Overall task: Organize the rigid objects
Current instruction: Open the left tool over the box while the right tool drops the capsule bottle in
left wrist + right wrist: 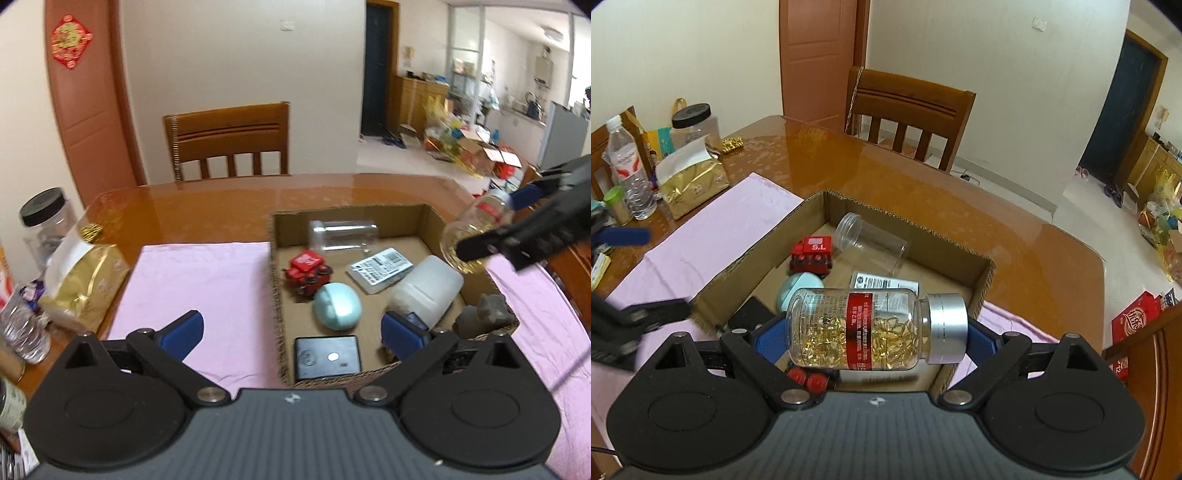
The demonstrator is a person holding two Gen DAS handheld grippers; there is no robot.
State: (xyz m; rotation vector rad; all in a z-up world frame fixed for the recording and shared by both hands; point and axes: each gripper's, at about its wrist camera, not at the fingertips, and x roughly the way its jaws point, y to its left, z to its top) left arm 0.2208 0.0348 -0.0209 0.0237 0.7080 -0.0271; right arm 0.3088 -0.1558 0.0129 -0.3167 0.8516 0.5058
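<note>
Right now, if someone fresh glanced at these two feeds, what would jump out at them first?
The clear capsule bottle, full of golden softgels with a red label and silver cap, held sideways in the right gripper above the cardboard box. Next, the box's clutter: a red toy train, a pale teal egg-shaped case and an empty clear jar lying on its side at the back. The left gripper hangs open over the box's near edge.

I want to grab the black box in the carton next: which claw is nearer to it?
Left. The left claw hangs open right over the black box, which lies between its fingers. The right claw, holding the capsule bottle, is off by the carton's far side.
</note>
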